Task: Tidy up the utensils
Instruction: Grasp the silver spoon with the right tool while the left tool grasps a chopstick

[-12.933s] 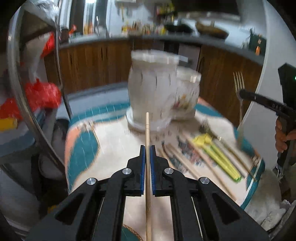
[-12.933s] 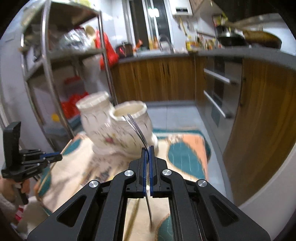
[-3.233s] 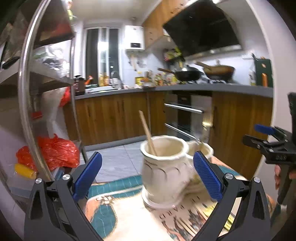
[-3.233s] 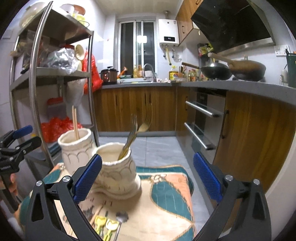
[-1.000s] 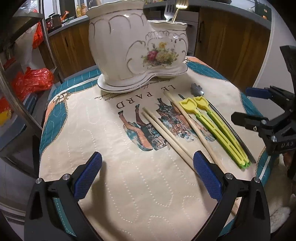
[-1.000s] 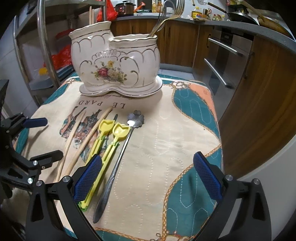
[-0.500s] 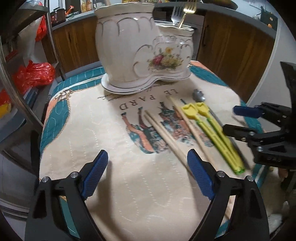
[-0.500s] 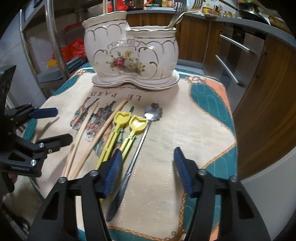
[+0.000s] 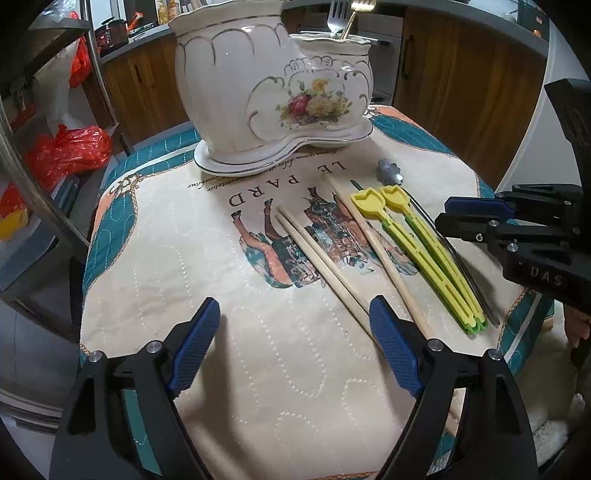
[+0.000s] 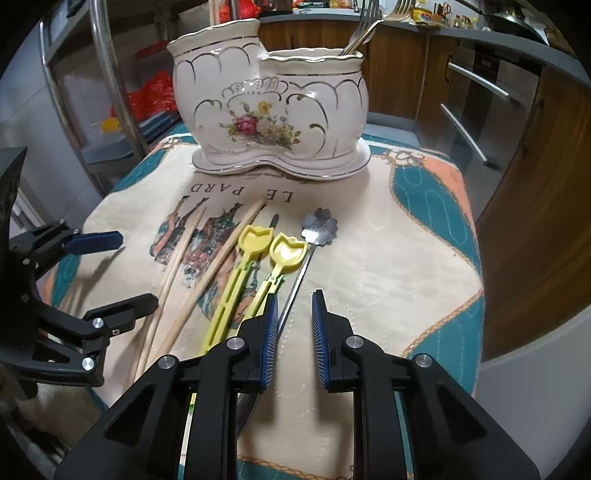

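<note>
A white floral two-pot ceramic holder (image 9: 273,92) (image 10: 269,107) stands at the far side of the quilted mat, with forks (image 10: 364,26) in one pot. On the mat lie wooden chopsticks (image 9: 321,258) (image 10: 181,254), two yellow spoons (image 9: 417,236) (image 10: 255,258) and a metal flower-headed spoon (image 10: 319,230) (image 9: 388,171). My left gripper (image 9: 291,332) is open and empty, low over the mat's near side, its right finger at the chopsticks' near ends. My right gripper (image 10: 294,317) is partly open, straddling the metal spoon's handle.
A steel rack (image 9: 40,177) with red bags (image 9: 66,151) stands left of the small table. Wooden kitchen cabinets (image 10: 517,122) run behind and to the right. The mat's edges (image 10: 476,295) drop off close around the utensils.
Both grippers have narrowed and moved closer to the mat. The right one has closed much of the way, over the metal spoon's handle. The utensils have not moved.
</note>
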`<state>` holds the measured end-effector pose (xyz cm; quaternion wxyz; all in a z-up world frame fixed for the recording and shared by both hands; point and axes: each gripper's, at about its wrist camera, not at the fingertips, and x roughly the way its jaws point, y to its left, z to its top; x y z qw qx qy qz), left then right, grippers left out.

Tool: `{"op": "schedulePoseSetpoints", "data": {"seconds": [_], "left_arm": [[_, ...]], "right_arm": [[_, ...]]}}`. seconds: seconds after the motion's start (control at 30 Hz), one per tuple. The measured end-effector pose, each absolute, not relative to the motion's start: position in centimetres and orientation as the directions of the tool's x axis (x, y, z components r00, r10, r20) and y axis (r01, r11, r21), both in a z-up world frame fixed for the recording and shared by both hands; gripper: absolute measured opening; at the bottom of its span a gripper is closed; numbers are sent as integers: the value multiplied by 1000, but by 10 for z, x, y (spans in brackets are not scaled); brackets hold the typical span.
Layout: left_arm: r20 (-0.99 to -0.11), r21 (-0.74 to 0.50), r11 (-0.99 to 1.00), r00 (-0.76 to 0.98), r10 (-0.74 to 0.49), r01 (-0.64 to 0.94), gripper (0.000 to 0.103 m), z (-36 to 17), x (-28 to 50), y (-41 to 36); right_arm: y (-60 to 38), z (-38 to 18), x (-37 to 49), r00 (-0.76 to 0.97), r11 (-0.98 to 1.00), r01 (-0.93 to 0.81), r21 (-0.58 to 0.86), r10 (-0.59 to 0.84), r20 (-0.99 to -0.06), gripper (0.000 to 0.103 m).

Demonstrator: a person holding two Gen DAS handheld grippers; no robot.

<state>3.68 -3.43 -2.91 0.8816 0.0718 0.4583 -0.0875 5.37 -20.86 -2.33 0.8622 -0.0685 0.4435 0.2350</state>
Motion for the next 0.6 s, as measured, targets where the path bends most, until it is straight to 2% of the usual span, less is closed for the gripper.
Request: {"op": "schedulePoseSetpoints", "data": {"seconds": [0.17, 0.37, 0.43, 0.53, 0.6], "left_arm": [[-828, 24, 979, 553, -94, 202, 81, -30, 37, -33], [-840, 4, 977, 531, -113, 215, 74, -31, 32, -33], [-841, 13, 973, 529, -115, 232, 71, -31, 29, -37], [-840, 27, 966, 530, -119, 258, 57, -31, 31, -38], [-840, 32, 962, 530, -122, 272, 34, -29, 35, -35]], "right_arm": [[-204, -31, 60, 498, 889, -453, 74, 321, -805, 21], [-197, -30, 61, 529, 887, -462, -1, 275, -803, 20], [-196, -31, 59, 531, 883, -468, -10, 272, -802, 16], [-195, -30, 57, 533, 880, -475, -23, 267, -803, 10], [-197, -30, 57, 532, 878, -477, -25, 266, -804, 9]]}}
